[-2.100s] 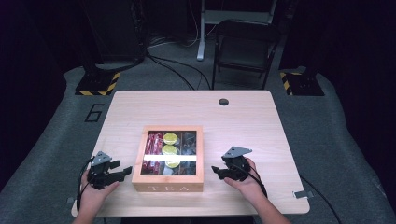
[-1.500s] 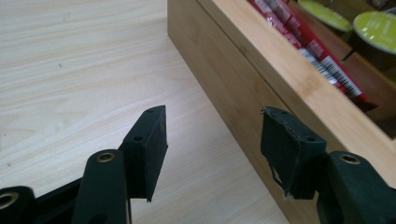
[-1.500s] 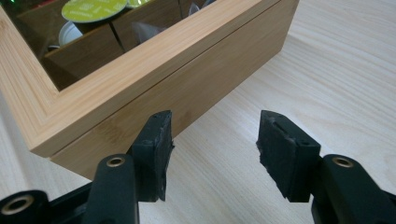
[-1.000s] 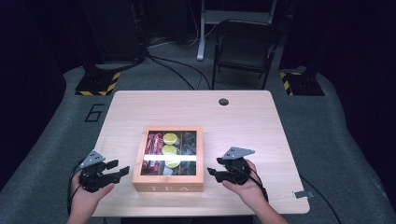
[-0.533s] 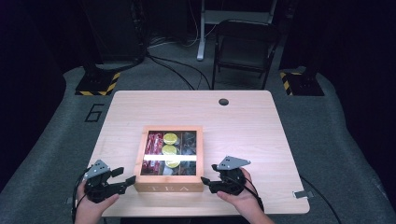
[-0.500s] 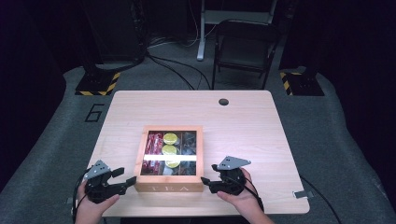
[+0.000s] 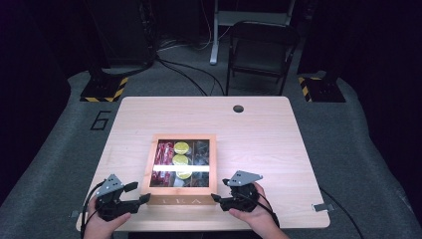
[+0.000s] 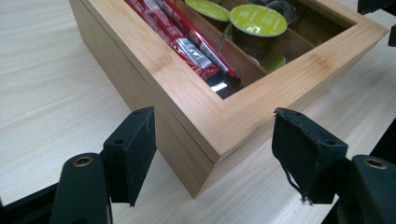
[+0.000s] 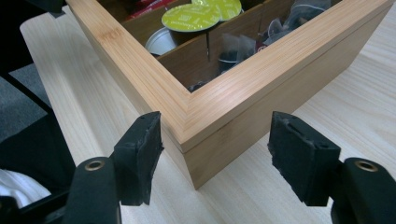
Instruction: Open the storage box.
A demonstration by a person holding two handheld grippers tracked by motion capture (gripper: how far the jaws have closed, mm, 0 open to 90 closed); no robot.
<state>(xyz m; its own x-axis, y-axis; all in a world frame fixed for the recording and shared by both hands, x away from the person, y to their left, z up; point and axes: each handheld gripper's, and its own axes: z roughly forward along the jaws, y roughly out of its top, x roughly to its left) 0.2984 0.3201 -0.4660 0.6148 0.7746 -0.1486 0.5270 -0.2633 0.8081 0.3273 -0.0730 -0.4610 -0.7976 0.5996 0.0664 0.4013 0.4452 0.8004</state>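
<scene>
Both of my hands have slid back toward my edge of the table [image 7: 278, 129] since the earlier pictures, and both sets of jaws have just been opening, with a box corner between each pair.

From high up I see my left gripper [image 7: 142, 198] at the near left corner of the wooden box [image 7: 180, 200] and my right gripper [image 7: 217, 197] at its near right corner. That view is small, so I cannot tell from it how close the jaws sit to the wood.

My left gripper view helps. Its jaws are spread wide, and the box corner [image 8: 219, 140] pokes in between them. The pads do not seem to press the wood; gaps show on both sides. My right gripper view shows the same thing: jaws spread, the other near corner [image 9: 189, 126] between them, and nothing pinched.

Farther in, the gripper views let me look inside the box. Red packets [image 8: 182, 39] lie along one side. Green-topped round pods [image 9: 191, 17] sit in the middle row, and dark see-through bags [image 9: 299, 14] fill the far side. From above, the box sits near the front middle of the table, with the letters TEA on its near wall.
</scene>
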